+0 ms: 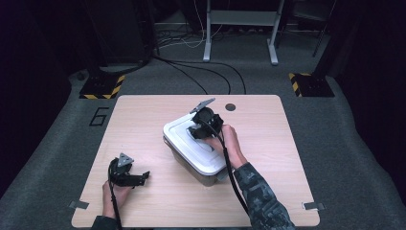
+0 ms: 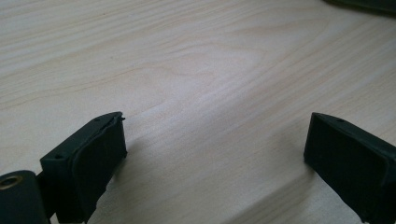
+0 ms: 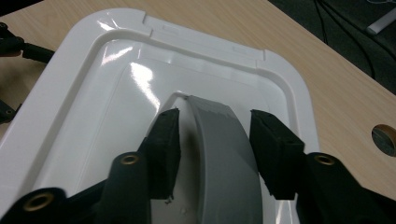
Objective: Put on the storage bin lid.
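Grey handle (image 3: 219,154) between right gripper (image 3: 219,149) fingers (image 3: 275,154), gaps remaining

The left gripper (image 1: 128,173) is lying low near the table's (image 1: 268,143) front-left corner, jaws spread wide; the right gripper (image 3: 215,149) is reaching over the table's middle, jaws straddling a grey handle (image 3: 219,154) without clearly touching.

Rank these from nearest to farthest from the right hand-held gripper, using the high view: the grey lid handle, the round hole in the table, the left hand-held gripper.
1. Grey lid handle, between the right hand-held gripper's jaws.
2. Round table hole, just beyond it at the far edge.
3. Left hand-held gripper, at the table's near left.
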